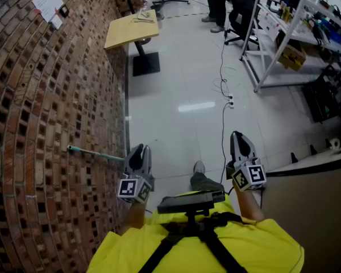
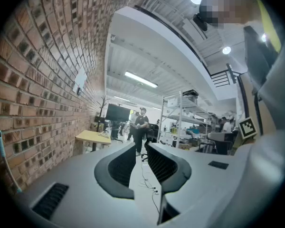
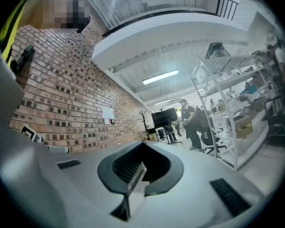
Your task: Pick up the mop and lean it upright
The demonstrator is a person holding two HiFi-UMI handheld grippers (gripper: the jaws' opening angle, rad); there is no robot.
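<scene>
The mop shows only as a thin teal handle (image 1: 94, 153) lying against the brick wall (image 1: 51, 90) at the left of the head view; its head is hidden. That handle (image 2: 0, 151) also appears at the far left edge of the left gripper view, resting on the bricks. My left gripper (image 1: 138, 152) hovers just right of the handle's near end, open, with only floor visible in the gap between its jaws (image 2: 141, 148). My right gripper (image 1: 238, 142) is held further right over the floor, away from the mop, its jaws closed together and empty (image 3: 144, 148).
A yellow table (image 1: 132, 30) on a black base stands by the wall ahead. White shelving (image 1: 284, 33) fills the right side, and a cable (image 1: 224, 90) trails across the pale floor. People stand at the far end. A light counter (image 1: 312, 166) is at my right.
</scene>
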